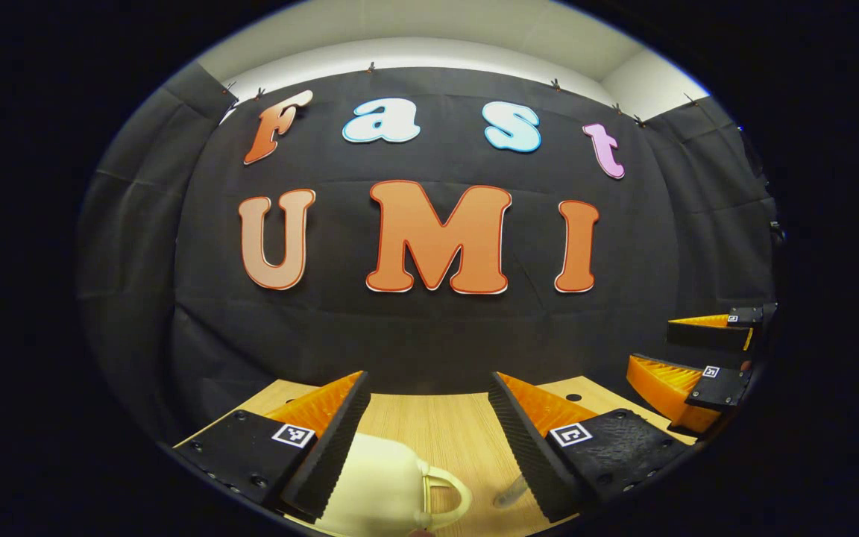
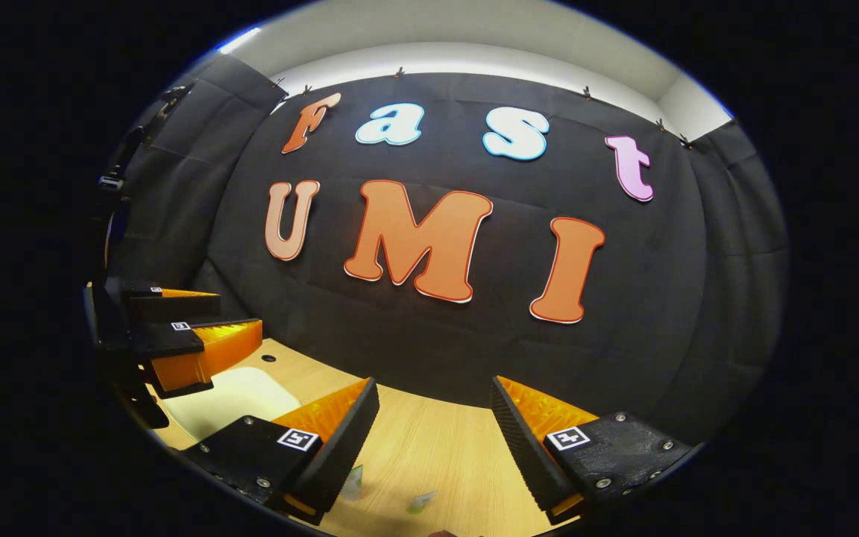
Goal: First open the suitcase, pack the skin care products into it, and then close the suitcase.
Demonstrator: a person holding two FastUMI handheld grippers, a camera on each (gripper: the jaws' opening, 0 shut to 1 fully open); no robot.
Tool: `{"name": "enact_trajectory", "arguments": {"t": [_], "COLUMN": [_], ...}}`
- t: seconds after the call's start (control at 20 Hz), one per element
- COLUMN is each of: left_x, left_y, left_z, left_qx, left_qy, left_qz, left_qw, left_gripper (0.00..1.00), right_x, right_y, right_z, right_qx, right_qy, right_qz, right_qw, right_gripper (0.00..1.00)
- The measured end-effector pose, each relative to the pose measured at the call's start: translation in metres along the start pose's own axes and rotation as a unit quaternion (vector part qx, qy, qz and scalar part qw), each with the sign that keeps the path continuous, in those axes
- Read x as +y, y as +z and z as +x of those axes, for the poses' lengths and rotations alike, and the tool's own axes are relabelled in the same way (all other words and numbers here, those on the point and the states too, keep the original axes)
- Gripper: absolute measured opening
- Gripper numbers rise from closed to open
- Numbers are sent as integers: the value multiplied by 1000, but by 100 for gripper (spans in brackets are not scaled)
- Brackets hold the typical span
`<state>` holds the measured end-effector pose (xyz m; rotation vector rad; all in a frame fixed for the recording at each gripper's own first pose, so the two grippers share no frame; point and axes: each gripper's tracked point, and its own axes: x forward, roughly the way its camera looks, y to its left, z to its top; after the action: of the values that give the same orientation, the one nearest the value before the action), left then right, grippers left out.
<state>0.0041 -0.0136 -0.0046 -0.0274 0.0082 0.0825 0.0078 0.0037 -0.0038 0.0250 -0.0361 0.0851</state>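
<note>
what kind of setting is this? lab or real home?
Likely a staged recording booth, not a home: black cloth wall pinned up as a backdrop, a bare wooden table, and a cream suitcase set out below the left gripper.

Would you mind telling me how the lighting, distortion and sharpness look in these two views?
Left gripper view: even light, strong fisheye bending of the wooden table; the cream suitcase at the bottom edge is soft, and the left gripper is open. Right gripper view: the same curvature, a bright glare strip across the ceiling, blurred small items near the right gripper.
</note>
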Motion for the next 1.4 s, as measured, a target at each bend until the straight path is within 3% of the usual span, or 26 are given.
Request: {"name": "enact_trajectory", "arguments": {"t": [0.55,0.75,0.95,1.4], "left_x": [-26,-32,-39,-59], "left_y": [-29,-30,-50,-159], "left_z": [7,5,7,8], "left_qx": [32,32,51,156], "left_qy": [-6,0,-13,-73], "left_qz": [85,85,120,274], "left_qw": [996,996,991,946], "left_gripper": [98,98,99,96], "right_x": [-48,-49,-55,-102], "right_y": [-15,-16,-23,-38], "right_z": [0,-3,-5,-4], "right_qx": [6,3,9,18], "right_qy": [-30,-24,-23,-61], "right_qz": [11,10,9,3], "right_qw": [999,1000,1000,998], "right_gripper": [95,95,96,96]}}
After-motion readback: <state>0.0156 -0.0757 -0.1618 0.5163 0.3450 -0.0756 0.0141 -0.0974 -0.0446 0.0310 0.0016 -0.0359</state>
